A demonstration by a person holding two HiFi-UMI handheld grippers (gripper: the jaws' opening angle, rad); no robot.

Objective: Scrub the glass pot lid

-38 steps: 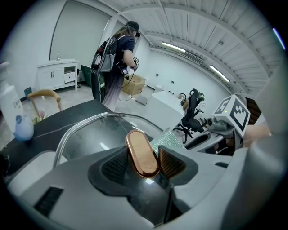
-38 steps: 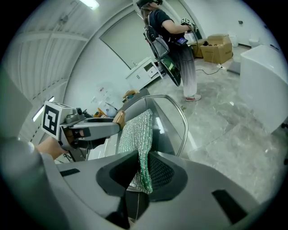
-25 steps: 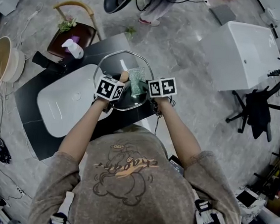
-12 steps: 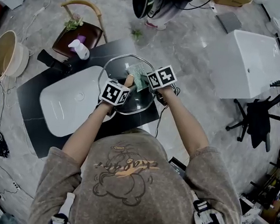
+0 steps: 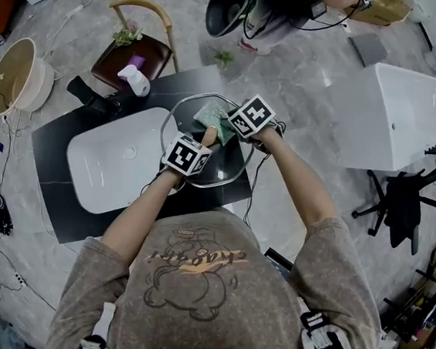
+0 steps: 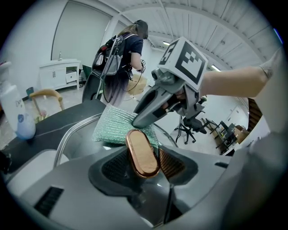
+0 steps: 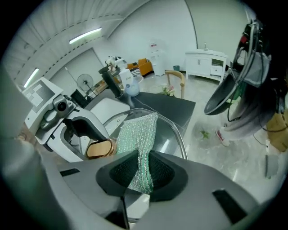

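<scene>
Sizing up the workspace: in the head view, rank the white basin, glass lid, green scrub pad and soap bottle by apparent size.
1. white basin
2. glass lid
3. green scrub pad and soap bottle: they look alike, and the pad is partly covered, so unranked.

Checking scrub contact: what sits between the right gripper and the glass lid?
A green scouring pad, pinched by the right gripper and laid over the glass lid; right gripper view shows it.

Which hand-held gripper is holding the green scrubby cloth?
The right hand-held gripper: the green scrubbing cloth is pinched between its jaws. The left hand-held gripper grips the copper-coloured knob instead.
</scene>
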